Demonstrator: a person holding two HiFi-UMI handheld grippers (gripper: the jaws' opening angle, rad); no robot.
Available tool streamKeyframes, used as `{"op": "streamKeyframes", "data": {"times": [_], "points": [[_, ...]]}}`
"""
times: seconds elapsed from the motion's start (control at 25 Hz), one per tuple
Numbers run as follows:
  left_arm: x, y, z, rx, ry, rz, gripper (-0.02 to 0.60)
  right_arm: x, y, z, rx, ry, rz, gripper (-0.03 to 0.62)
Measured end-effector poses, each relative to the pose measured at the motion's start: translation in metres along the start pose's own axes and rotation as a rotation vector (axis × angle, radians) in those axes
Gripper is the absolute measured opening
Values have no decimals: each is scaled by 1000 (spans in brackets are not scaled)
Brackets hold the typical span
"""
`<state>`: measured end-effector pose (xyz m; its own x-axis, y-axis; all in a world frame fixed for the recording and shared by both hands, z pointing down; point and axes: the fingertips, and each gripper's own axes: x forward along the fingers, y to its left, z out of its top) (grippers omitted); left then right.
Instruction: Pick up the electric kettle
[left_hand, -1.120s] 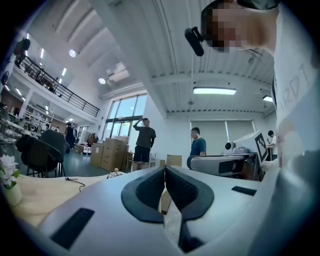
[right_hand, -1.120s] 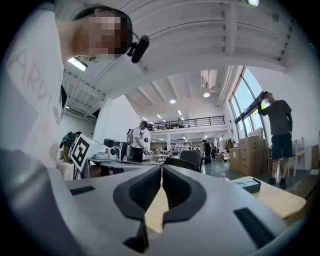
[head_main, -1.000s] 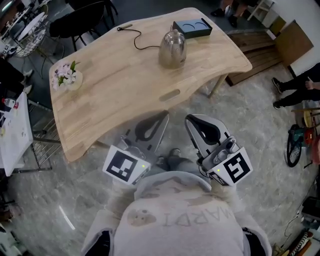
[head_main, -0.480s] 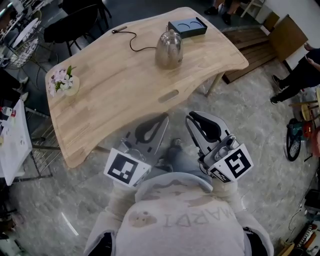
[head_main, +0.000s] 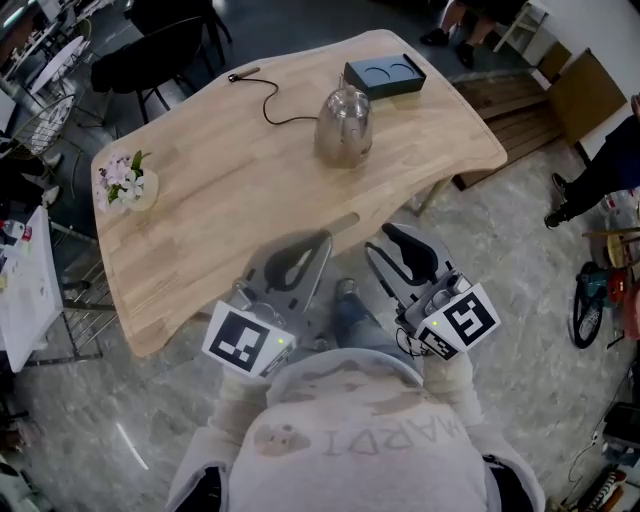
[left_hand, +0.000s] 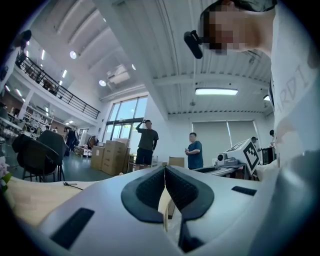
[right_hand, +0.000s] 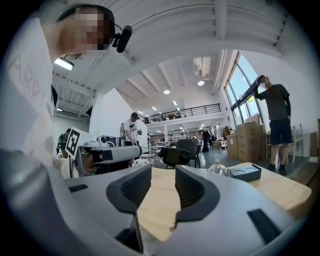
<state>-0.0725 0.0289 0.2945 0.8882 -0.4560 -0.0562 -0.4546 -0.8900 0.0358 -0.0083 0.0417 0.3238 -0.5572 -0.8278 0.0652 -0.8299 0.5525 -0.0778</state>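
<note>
The steel electric kettle (head_main: 344, 127) stands upright on the far part of the wooden table (head_main: 220, 190); it is small in the right gripper view (right_hand: 218, 169). Both grippers hover level at the table's near edge, well short of the kettle. My left gripper (head_main: 322, 240) is shut with nothing in it, its pads meeting at the tips (left_hand: 165, 170). My right gripper (head_main: 383, 238) has its jaws opening; a gap shows between the pads (right_hand: 163, 172), and only tabletop is seen through it.
A dark two-ring tray (head_main: 385, 76) lies just behind the kettle, and a black cable (head_main: 270, 95) runs across the table to its left. Flowers (head_main: 125, 180) sit at the table's left end. Black chairs (head_main: 150, 45) stand beyond; people stand far off (left_hand: 146, 142).
Both grippers have moved forward to the table's near edge. The right gripper's jaws, together before, now stand apart. The left gripper stays shut.
</note>
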Motion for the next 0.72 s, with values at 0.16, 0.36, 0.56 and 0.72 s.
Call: {"op": "streamKeyframes", "data": {"times": [0.16,0.36,0.56,0.72], "points": [[33,30,7,2,-14,34,14,26,-40,-1,12,13,31,138],[79,63,12,-1,-20,73,14,54,-93,-8,32,45,70,144],[124,81,13,28,-20,96,14,72,-139,-20,49,66,116,156],[149,92,10,40,-23,125,14,86,-164,-39,80,104,160,177]]}}
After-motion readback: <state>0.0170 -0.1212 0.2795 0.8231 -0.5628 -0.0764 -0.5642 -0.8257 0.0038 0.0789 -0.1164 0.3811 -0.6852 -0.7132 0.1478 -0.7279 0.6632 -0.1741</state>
